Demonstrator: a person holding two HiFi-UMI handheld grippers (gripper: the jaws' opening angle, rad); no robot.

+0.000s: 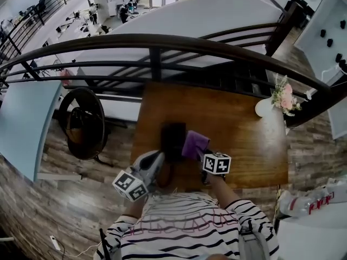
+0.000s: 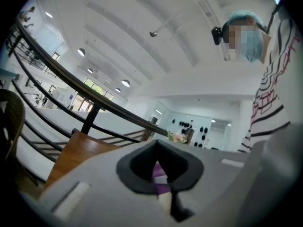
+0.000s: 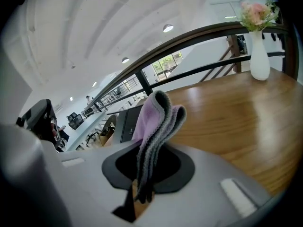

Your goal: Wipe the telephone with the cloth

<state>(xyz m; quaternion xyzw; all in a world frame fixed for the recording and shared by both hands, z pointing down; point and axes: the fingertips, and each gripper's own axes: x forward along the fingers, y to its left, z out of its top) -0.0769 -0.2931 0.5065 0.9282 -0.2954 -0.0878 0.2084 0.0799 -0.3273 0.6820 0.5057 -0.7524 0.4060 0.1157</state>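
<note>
A black telephone (image 1: 173, 138) sits on the wooden table (image 1: 244, 145), near its front edge. My right gripper (image 1: 201, 155) is shut on a folded purple cloth (image 1: 194, 144), which rests against the phone's right side. In the right gripper view the cloth (image 3: 156, 117) sticks up out of that gripper (image 3: 147, 174), with the dark telephone (image 3: 125, 123) just behind it. My left gripper (image 1: 159, 160) is at the phone's front left corner. In its own view the left gripper (image 2: 166, 183) looks shut and empty, with a bit of purple cloth (image 2: 159, 173) visible beyond it.
A white vase (image 1: 264, 107) of pink flowers (image 1: 285, 96) stands at the table's far right corner. A dark curved railing (image 1: 162, 42) runs behind the table. A round wicker chair (image 1: 81, 122) stands to the left. A thin dark cord (image 1: 172, 175) hangs at the table's front.
</note>
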